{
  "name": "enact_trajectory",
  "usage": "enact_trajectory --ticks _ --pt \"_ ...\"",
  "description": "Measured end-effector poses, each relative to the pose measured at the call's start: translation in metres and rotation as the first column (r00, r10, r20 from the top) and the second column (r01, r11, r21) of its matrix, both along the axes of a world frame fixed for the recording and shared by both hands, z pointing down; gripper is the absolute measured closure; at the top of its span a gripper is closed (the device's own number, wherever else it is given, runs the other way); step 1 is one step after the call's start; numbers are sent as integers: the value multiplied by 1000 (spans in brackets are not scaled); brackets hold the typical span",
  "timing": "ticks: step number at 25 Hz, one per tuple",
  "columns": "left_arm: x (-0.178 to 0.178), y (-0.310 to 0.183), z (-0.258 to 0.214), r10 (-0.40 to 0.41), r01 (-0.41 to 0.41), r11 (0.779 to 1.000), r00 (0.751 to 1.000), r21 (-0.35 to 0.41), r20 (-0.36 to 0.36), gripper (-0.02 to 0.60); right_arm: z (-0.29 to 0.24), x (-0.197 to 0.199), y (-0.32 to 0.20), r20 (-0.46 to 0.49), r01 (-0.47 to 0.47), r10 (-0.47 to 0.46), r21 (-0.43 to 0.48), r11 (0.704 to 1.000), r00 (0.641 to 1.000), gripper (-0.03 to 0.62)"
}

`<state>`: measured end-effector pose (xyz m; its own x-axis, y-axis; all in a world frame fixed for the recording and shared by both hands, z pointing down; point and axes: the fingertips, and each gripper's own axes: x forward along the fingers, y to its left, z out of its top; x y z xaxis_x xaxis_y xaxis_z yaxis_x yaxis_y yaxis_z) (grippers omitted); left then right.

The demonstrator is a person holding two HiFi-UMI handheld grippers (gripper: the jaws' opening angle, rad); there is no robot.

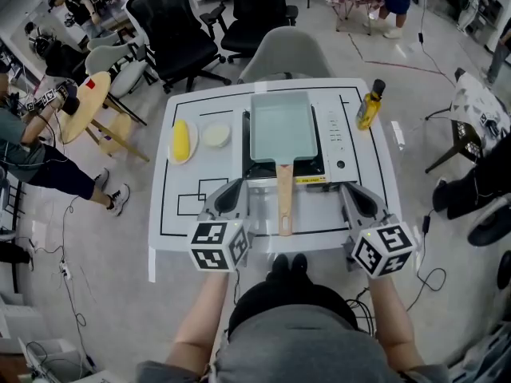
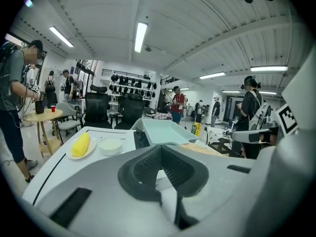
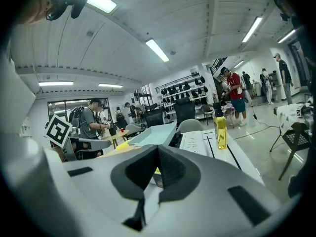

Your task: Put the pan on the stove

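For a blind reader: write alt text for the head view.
A pale blue pan sits on the stove on a white table, wooden handle toward the person. Left tongs and right tongs flank the handle, shut, empty.

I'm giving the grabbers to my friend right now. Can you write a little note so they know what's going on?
Left gripper: fingers shut, holding nothing, above the table near its front edge, left of the handle.
Right gripper: fingers shut, holding nothing, right of the handle.
Pan: sits on the stove, its wooden handle pointing back at the person.
Done: the pan looks placed on the stove.
Left: probably nothing; maybe check that it sits flat.
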<state>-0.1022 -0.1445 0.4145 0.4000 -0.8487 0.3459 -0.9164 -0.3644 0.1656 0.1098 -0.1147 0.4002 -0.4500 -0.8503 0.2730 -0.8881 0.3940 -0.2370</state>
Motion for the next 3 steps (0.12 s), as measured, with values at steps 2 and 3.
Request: enact_trajectory --ticks 2,3 --pt "0 0 0 2 -2 1000 1000 0 0 574 1 0 1 0 0 0 -2 1000 1000 591" --pt "0 1 0 4 -4 1000 1000 -1 0 574 1 -1 1 0 0 0 -2 1000 1000 591"
